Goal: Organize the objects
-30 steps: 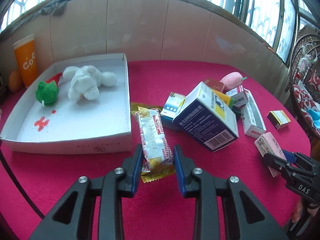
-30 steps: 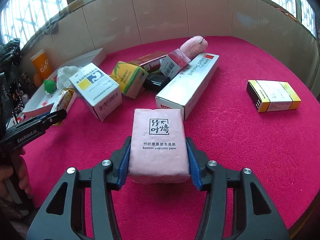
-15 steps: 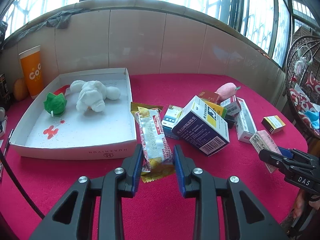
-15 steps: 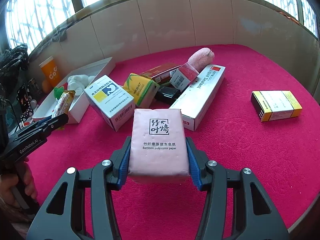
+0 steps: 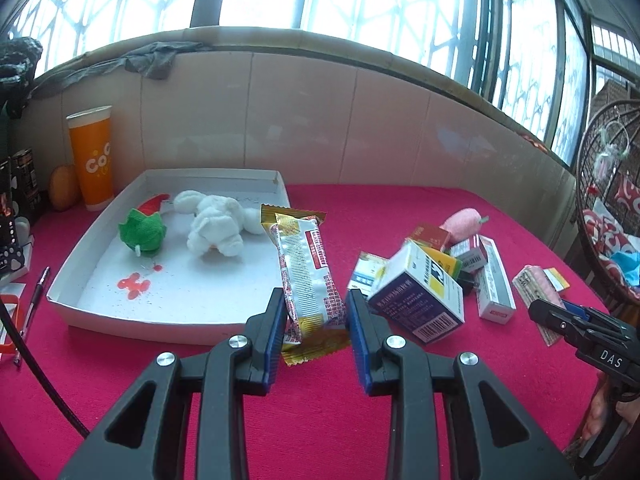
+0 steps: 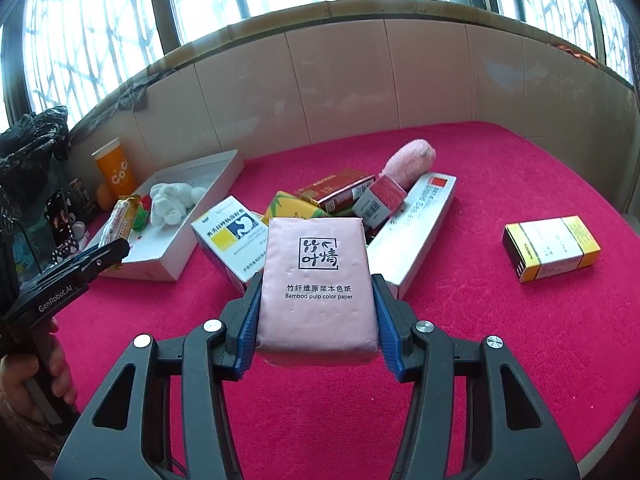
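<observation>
The pink tissue pack (image 6: 318,288) is soft and light, pinched at its sides by the right gripper (image 6: 317,322), clear of the table (image 6: 500,340). The crinkly snack packet (image 5: 310,276), slippery, sits clamped in the left gripper (image 5: 316,320) beside the white tray (image 5: 132,316).

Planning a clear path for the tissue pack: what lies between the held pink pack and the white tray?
In the right wrist view, a white-and-yellow box stands on the red cloth between the pink pack and the white tray.
</observation>
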Demonstrator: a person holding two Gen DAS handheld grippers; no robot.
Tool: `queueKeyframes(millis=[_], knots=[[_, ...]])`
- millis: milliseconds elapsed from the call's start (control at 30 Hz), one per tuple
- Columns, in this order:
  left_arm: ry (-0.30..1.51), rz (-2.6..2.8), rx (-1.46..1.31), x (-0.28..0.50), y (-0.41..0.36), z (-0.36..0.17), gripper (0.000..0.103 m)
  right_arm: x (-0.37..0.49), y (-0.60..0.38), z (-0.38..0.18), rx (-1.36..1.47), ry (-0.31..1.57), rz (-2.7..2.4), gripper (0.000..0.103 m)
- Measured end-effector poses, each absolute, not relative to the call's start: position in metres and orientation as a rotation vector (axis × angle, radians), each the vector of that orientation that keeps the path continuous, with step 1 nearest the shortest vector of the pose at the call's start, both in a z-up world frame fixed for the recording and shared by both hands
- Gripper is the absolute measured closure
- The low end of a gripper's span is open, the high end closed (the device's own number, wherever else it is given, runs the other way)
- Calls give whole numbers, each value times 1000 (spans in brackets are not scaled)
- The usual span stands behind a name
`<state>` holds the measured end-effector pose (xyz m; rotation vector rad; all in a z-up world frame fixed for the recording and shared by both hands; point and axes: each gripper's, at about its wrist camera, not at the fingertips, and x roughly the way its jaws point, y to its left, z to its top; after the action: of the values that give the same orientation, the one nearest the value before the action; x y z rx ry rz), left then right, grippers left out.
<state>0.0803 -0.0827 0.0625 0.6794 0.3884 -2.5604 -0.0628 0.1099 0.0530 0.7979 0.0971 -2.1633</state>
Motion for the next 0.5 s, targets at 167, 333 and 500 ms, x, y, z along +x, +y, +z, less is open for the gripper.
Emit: queueKeyframes(millis=[167,333,500], knots=[[418,-2532,641,91,-95,66,73,-62,99,59,779,112,-2138,52],[439,-2509,615,98,-107,69,73,-57,87,68,745,124,-2113,52],[452,-2491,591,105,-114,71,73,-51,72,78,700,141,-2088,52]])
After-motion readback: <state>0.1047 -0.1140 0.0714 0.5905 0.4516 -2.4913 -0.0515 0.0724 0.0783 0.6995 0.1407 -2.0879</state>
